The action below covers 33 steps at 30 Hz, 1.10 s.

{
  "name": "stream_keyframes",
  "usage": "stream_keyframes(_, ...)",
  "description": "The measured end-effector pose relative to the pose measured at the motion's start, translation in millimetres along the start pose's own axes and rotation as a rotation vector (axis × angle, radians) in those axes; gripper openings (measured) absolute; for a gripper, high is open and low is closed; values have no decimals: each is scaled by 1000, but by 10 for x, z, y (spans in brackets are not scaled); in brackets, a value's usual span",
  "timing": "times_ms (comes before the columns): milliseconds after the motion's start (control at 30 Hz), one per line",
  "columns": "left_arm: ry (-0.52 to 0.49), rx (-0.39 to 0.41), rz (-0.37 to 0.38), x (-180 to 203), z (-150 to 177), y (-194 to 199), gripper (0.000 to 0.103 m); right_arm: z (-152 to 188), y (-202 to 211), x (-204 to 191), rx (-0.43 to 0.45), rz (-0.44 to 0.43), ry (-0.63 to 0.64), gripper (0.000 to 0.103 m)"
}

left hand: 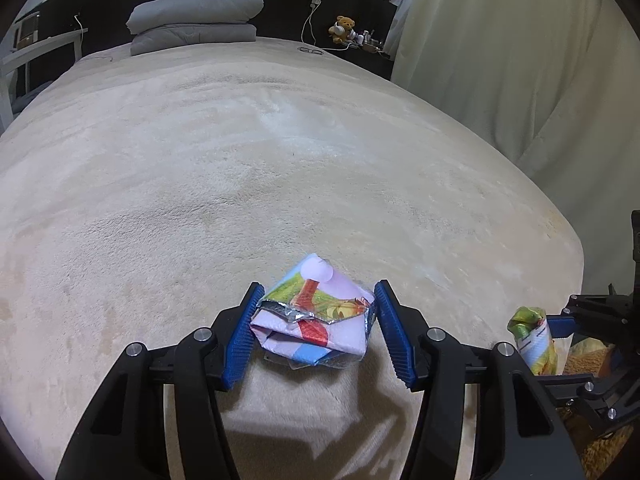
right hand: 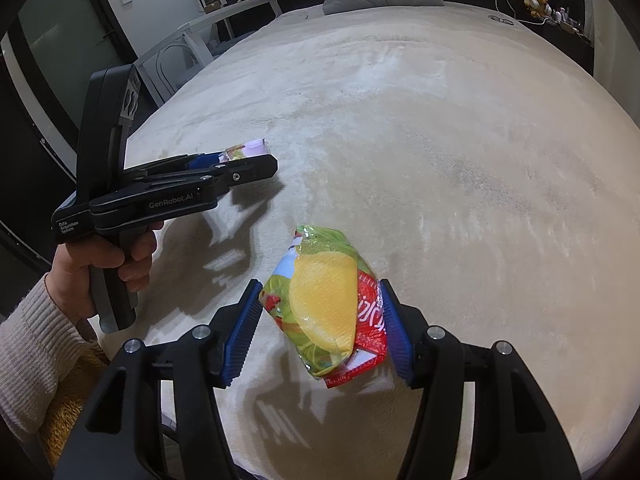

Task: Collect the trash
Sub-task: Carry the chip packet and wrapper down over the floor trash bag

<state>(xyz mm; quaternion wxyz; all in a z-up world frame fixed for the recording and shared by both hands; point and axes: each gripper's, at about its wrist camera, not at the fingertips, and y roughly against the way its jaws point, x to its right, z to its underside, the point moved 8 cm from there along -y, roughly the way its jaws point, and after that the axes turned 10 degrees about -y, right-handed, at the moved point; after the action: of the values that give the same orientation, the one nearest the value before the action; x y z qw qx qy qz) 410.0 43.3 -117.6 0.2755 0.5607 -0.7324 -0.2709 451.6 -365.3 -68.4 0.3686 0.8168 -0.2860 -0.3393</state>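
My left gripper (left hand: 318, 326) clamps a folded, flattened carton (left hand: 316, 320) just above the cream bed cover (left hand: 280, 160), near its front edge. My right gripper (right hand: 322, 322) grips a crumpled yellow-and-green snack bag (right hand: 326, 304), held clear of the cover, beside it.

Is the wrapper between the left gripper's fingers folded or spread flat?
Folded. The wrapper lies doubled over in layers, its silver inner edge showing along one fold, on the beige blanket between the left gripper pads.
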Motion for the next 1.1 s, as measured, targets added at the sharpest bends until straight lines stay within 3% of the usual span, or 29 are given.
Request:
stream_keyframes(533,-17,67,-7,400,255,692,55,79,296,16,89,2,-48,58)
stream_keyframes(1100,41,141,22,848,701,1292,55,599,578,-132,121,-49,-83,58)
